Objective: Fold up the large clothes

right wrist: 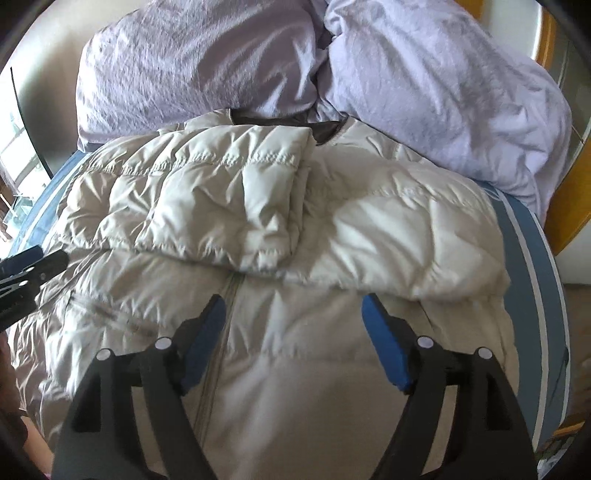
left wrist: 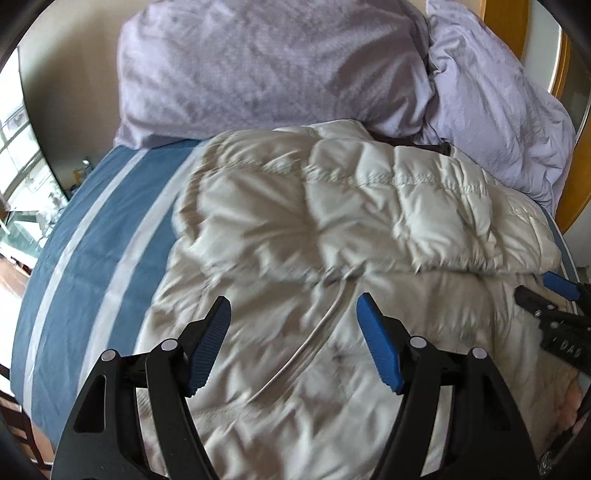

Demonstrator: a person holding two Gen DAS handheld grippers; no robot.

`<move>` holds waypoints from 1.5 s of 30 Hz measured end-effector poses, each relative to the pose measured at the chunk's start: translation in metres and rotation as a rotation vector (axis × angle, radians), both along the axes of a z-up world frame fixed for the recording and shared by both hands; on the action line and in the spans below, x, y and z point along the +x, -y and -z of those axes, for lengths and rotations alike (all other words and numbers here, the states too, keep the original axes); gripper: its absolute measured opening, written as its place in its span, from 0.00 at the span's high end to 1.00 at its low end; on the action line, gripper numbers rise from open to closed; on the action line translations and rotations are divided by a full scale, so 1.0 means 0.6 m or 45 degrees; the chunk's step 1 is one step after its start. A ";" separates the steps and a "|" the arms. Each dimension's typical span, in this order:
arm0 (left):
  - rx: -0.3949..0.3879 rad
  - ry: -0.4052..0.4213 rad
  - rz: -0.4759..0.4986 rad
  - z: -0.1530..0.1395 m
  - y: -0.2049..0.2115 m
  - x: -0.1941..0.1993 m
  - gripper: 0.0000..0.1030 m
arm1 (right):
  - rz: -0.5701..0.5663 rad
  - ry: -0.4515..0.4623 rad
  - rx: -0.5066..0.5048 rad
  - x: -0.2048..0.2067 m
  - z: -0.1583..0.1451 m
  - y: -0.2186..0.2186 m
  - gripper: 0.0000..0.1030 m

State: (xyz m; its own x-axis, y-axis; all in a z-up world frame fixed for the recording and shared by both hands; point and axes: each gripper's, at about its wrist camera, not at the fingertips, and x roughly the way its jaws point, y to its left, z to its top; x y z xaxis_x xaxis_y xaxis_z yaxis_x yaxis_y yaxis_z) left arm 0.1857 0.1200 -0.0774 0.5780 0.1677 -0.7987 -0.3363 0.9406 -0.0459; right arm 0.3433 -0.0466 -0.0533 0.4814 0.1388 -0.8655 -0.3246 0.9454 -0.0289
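A cream quilted puffer jacket [left wrist: 332,229] [right wrist: 280,236] lies spread on the bed, both sleeves folded across its chest, zipper running down the front. My left gripper [left wrist: 293,308] hovers above the jacket's lower front, jaws wide apart with nothing between the blue pads. My right gripper [right wrist: 293,308] hangs over the zipper area below the folded sleeves, also open and empty. In the left wrist view the right gripper [left wrist: 550,295] shows at the right edge. The right wrist view catches the left gripper [right wrist: 29,266] at its left edge.
A blue bedsheet with white stripes [left wrist: 85,258] [right wrist: 532,266] covers the bed. Two lilac pillows [left wrist: 266,66] [right wrist: 443,85] are piled at the head. A wooden headboard [left wrist: 509,22] stands behind them, and a window [left wrist: 22,177] is at the left.
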 end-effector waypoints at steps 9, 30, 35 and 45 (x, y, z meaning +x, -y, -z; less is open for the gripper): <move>0.027 -0.029 -0.045 0.009 -0.049 -0.112 0.31 | 0.130 -0.043 0.008 -0.068 -0.002 0.105 0.24; -0.223 -0.127 -0.094 0.078 -0.116 -0.209 0.31 | 0.457 -0.342 0.198 -0.163 0.067 0.390 0.25; -0.247 -0.131 -0.092 0.081 -0.113 -0.213 0.32 | 0.448 -0.367 0.234 -0.174 0.073 0.389 0.30; -0.244 -0.140 -0.075 0.081 -0.103 -0.220 0.32 | 0.426 -0.367 0.306 -0.189 0.073 0.408 0.50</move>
